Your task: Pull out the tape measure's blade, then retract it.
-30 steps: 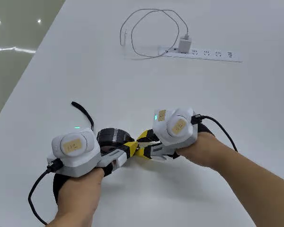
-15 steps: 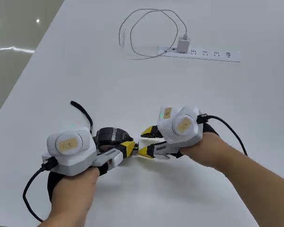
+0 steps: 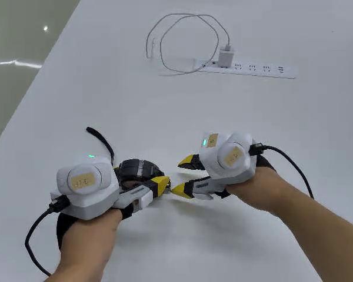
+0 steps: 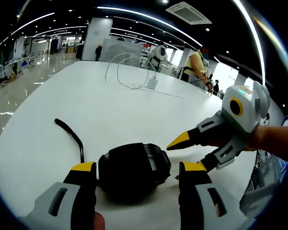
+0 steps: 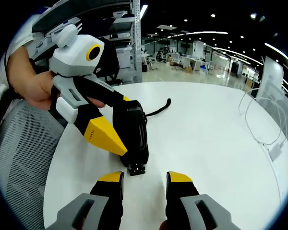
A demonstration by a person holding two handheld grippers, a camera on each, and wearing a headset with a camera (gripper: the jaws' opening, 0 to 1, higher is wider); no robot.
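Note:
The black tape measure [image 3: 140,169] lies on the white table [image 3: 165,106], its black wrist strap [image 3: 103,141] trailing off to the left. My left gripper [image 3: 147,176] is shut on its case; in the left gripper view the case [image 4: 134,165] sits clamped between the yellow-tipped jaws of that gripper [image 4: 138,168]. The blade is wound in, and its end hook [image 5: 137,168] shows at the case's bottom corner. My right gripper [image 3: 181,174] stands open just right of the case, holding nothing. The right gripper view has that gripper [image 5: 145,178] a short way off the hook.
A white power strip [image 3: 247,66] with a plugged charger [image 3: 226,57] and a looped white cable [image 3: 176,41] lies at the table's far side. The table's left edge [image 3: 44,70] runs diagonally. A grey mesh chair [image 5: 19,158] stands beside the table.
My right gripper, which was closed up against the tape measure's front, has opened and drawn back to the right. The left gripper still holds the case.

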